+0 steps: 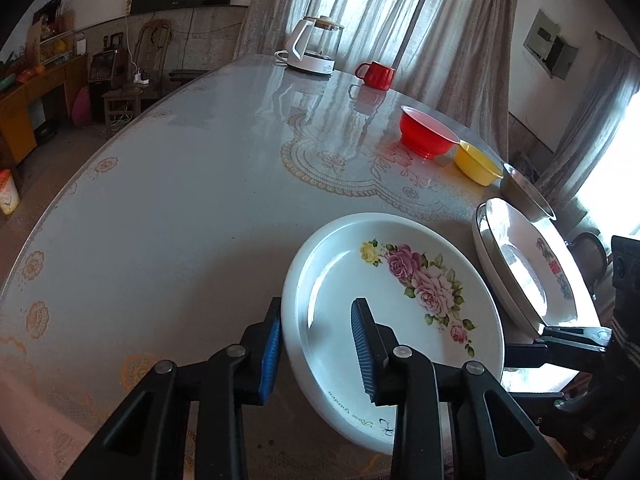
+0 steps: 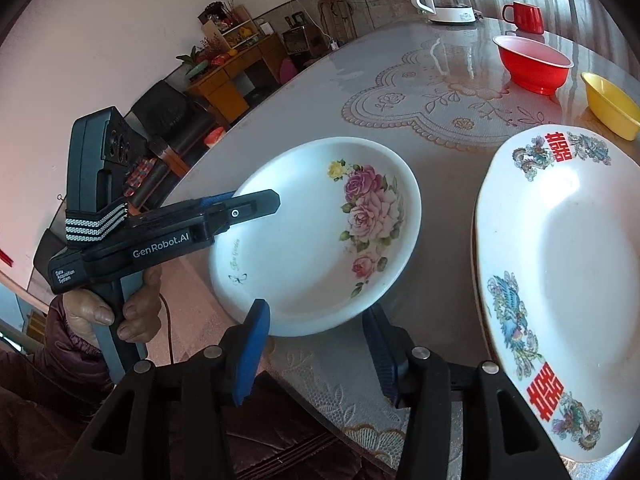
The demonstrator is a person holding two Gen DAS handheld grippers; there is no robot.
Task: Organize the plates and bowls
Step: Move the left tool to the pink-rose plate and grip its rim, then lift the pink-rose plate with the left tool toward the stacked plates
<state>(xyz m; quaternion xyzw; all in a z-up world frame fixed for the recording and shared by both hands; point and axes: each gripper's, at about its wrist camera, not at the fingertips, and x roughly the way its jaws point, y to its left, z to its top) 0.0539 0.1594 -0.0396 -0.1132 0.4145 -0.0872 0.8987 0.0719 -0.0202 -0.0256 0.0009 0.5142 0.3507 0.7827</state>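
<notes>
1. While the person stands at the near edge of the counter [image 1: 160, 184], the left gripper [image 1: 316, 344] straddles the near-left rim of the rose plate [image 1: 400, 312]: one blue pad lies against the outside wall and the other hangs inside above the well, apart from the surface, so the jaws are part open and not yet pinching.
2. Just beside it, the right gripper [image 2: 320, 344] hovers at the same plate's near rim with its jaws apart and nothing between them; the rim sits just ahead of its pads.
3. That makes the left gripper the one already placed for a lift, in my judgement; the plate has no long axis, so the rim angle matters little.
4. Right of the rose plate, near the counter's near-right edge, lies the larger phoenix plate [image 2: 580, 280], apparently resting on another plate, the likely stacking spot.
5. Beyond, along the right edge, sit a metal bowl [image 1: 524, 192], the yellow bowl [image 1: 478, 166], then the red bowl [image 1: 428, 136].
6. Farthest off stand a red mug [image 1: 376, 74] and kettle [image 1: 314, 46].
</notes>
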